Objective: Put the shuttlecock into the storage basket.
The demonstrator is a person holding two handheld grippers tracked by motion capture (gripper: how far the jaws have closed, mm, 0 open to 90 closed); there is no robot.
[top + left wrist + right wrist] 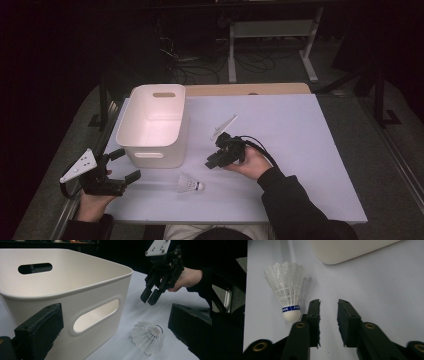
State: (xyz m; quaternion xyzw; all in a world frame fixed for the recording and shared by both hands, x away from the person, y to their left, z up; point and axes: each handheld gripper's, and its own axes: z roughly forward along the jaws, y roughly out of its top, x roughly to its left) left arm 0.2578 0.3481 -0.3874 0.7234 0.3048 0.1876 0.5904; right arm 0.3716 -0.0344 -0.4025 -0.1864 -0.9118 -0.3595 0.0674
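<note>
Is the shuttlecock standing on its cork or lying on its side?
Lying on its side. The shuttlecock rests on the table beside the white bin, cork pointing sideways, feather skirt touching the surface.

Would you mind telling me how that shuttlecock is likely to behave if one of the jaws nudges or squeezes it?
The shuttlecock looks very light, so a nudge would probably send it skidding. Lying on its side, it may roll in an arc around its rounded cork. Its thin lattice skirt would likely flex or deform if squeezed.
</note>
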